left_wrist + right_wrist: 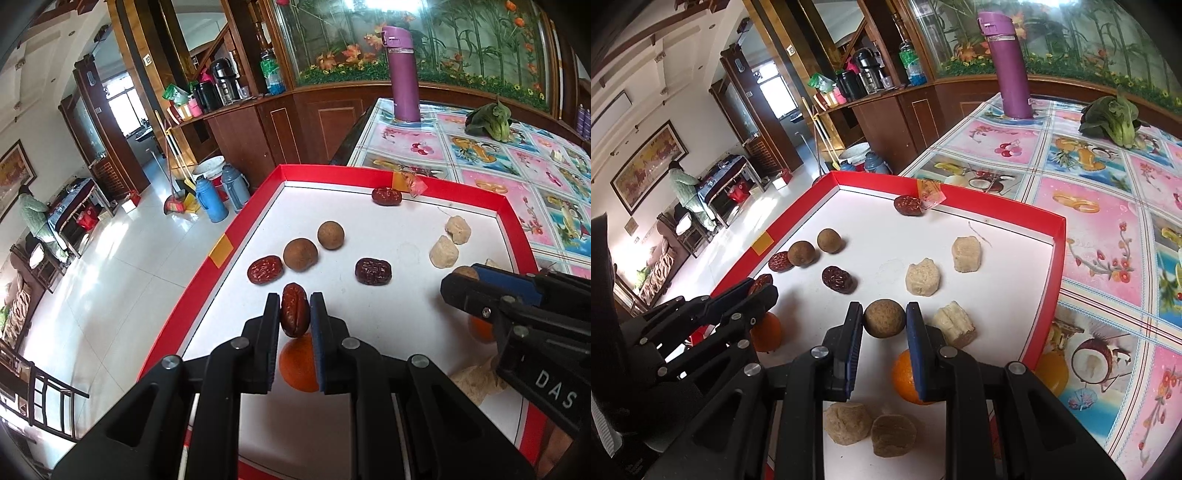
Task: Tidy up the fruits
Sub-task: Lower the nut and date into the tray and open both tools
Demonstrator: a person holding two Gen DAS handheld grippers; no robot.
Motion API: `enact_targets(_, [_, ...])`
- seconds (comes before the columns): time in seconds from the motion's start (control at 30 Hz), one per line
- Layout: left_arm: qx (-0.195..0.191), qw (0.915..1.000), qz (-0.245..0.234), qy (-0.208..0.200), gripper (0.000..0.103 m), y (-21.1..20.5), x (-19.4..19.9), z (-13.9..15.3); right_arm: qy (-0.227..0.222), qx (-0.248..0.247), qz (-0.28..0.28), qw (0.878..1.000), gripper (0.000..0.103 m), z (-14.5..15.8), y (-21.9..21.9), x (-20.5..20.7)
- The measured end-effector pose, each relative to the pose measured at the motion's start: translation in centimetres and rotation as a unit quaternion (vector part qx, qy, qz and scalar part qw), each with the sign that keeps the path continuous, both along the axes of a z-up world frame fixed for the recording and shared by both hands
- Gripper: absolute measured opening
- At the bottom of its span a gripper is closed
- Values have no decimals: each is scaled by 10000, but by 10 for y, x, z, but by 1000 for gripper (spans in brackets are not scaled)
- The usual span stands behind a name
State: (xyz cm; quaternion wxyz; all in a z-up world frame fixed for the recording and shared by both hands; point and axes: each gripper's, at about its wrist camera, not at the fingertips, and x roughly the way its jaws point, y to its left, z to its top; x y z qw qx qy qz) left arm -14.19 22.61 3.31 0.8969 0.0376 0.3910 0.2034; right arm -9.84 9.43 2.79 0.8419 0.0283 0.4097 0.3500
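Left gripper (294, 314) is clamped on a red date (294, 314), held above the white floor of the red-rimmed tray (511, 214), directly over an orange (298, 365). Right gripper (884, 319) is clamped on a round brown fruit (884, 318), with a second orange (905, 376) beneath it at 6 o'clock.

Risks, as judged:
- Date is pinched near its middle and is wrinkled and glossy; a loose squeeze could let it slip onto the orange and roll.
- Round fruit has small contact patches and may squirt out sideways.
- The two tools sit near each other; crossing paths could knock loose dates (373, 272) at 12 o'clock.
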Motion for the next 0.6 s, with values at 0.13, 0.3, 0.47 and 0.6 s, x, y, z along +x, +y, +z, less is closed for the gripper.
enact_targets(0.13, [92,10000,9,18,18,-4,6,-3,-44,-99,5,9999,22,0,1,0])
enact_targets(0.3, [145,9999,54,2,18,-6,9,-5,-77,-144,-31,9999,22,0,0,1])
enact_targets(0.47, [113,9999,48,3,20,-6,10,-5,-106,-154,-66,9998,23,1,-3,1])
enact_targets(0.6, [152,9998,99,-21,49,-7,9,-4,-163,-134,-109,9997,32,4,-8,-2])
